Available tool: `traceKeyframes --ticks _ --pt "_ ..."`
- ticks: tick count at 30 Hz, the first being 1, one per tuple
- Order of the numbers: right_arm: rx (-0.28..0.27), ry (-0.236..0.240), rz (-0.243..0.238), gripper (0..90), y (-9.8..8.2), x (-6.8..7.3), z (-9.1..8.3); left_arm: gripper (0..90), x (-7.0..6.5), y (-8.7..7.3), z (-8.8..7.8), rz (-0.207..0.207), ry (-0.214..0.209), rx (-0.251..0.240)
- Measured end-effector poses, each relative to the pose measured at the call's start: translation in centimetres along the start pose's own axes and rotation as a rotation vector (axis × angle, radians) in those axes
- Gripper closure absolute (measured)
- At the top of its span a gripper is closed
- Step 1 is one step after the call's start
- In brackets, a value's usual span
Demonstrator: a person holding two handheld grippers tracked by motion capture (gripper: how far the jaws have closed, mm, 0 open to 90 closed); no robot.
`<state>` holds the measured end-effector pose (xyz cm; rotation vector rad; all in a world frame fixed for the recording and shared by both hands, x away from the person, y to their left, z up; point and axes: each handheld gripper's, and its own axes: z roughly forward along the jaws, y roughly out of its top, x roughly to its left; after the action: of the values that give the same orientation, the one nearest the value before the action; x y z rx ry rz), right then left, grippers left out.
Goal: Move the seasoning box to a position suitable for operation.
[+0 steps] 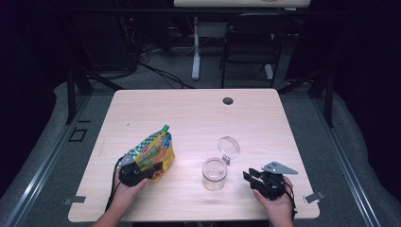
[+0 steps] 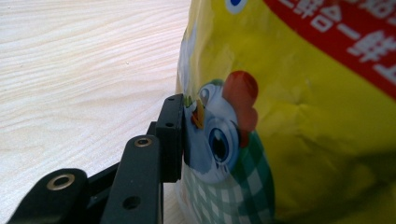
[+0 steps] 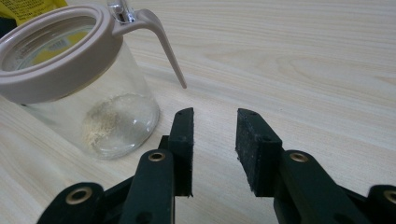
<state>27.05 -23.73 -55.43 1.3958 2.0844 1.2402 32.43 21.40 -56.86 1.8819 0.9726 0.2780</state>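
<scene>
A yellow stand-up pouch (image 1: 153,153) with a green checked top and a green cap leans on the wooden table (image 1: 198,113) at the front left. My left gripper (image 1: 146,169) is shut on its lower part. In the left gripper view one black pad (image 2: 172,135) presses the pouch (image 2: 303,116) beside a cartoon chicken, and the other jaw is hidden behind it. A clear glass jar (image 1: 214,173) stands at the front centre, its hinged lid (image 1: 229,147) flipped open. My right gripper (image 1: 253,177) rests just right of the jar (image 3: 79,93), open (image 3: 214,140) with nothing between its jaws.
A round cable hole (image 1: 228,100) sits near the table's far edge. Beyond the table stand a dark chair (image 1: 250,42) and a white desk leg (image 1: 196,47) among floor cables. Bare wood spreads across the far half of the tabletop.
</scene>
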Motion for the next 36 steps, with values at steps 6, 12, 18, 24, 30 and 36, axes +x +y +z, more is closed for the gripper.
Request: traceKeyframes --ticks 6,12,18,24,30,36 --pt "-0.008 0.001 0.001 67.4 0.0 0.0 -0.1 63.2 -0.2 0.4 -0.3 0.029 0.02 -0.001" --pt "-0.007 -0.003 0.0 67.4 0.0 0.0 -0.1 63.3 -0.5 0.8 -0.7 0.064 0.044 0.002" --pt "-0.017 -0.004 0.004 67.3 0.0 0.0 -0.2 63.4 -1.1 1.1 -1.0 0.125 0.088 -0.001" --pt "-0.018 -0.004 -0.004 67.0 0.0 0.1 -0.3 63.4 -1.7 1.4 -1.3 0.182 0.112 0.005" --pt "-0.043 -0.012 -0.043 65.0 0.1 0.5 -0.7 63.4 -2.2 1.5 -1.4 0.215 0.12 0.007" --pt "-0.044 -0.032 -0.127 66.5 0.2 1.3 -1.0 63.4 -2.6 1.6 -1.6 0.249 0.128 0.012"
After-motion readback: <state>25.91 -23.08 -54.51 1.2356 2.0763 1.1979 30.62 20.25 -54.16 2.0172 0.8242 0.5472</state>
